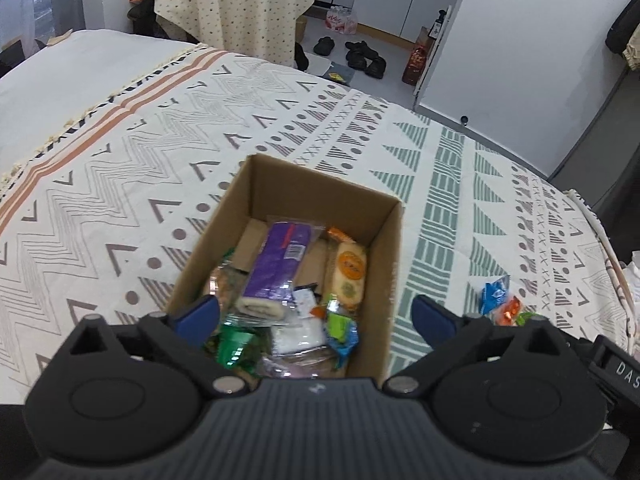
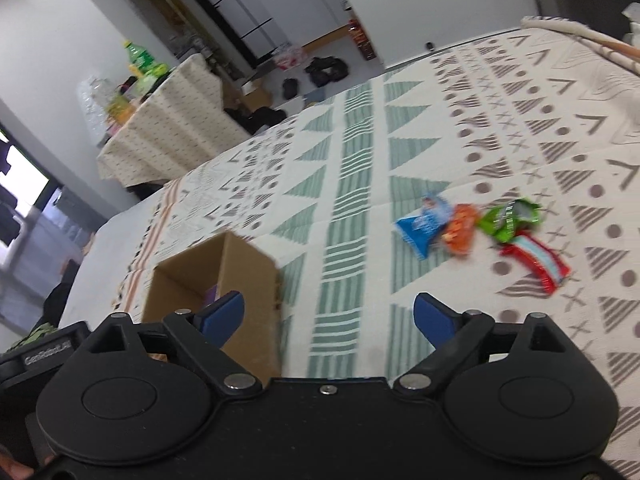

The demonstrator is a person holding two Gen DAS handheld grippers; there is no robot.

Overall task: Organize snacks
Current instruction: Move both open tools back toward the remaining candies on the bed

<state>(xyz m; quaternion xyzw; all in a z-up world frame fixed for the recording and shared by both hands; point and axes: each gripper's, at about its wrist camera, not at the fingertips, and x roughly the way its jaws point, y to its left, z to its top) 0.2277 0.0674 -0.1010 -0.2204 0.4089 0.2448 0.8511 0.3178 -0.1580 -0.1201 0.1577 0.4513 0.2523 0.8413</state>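
Spreading empty fingers wide, left view alone shows the box's (image 1: pixel 304 200) snacks (image 1: pixel 280 264).

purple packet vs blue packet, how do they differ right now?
Place: the purple packet lies inside the cardboard box, on top of other snacks; the blue packet lies loose on the patterned cloth, outside the box.
Shape: the purple packet is long and bar-like; the blue packet is short and crumpled.
Neighbours: the purple packet partly covers a pale roll; the blue packet lies beside an orange packet.
Shared: both are sealed wrappers, neither in a gripper.
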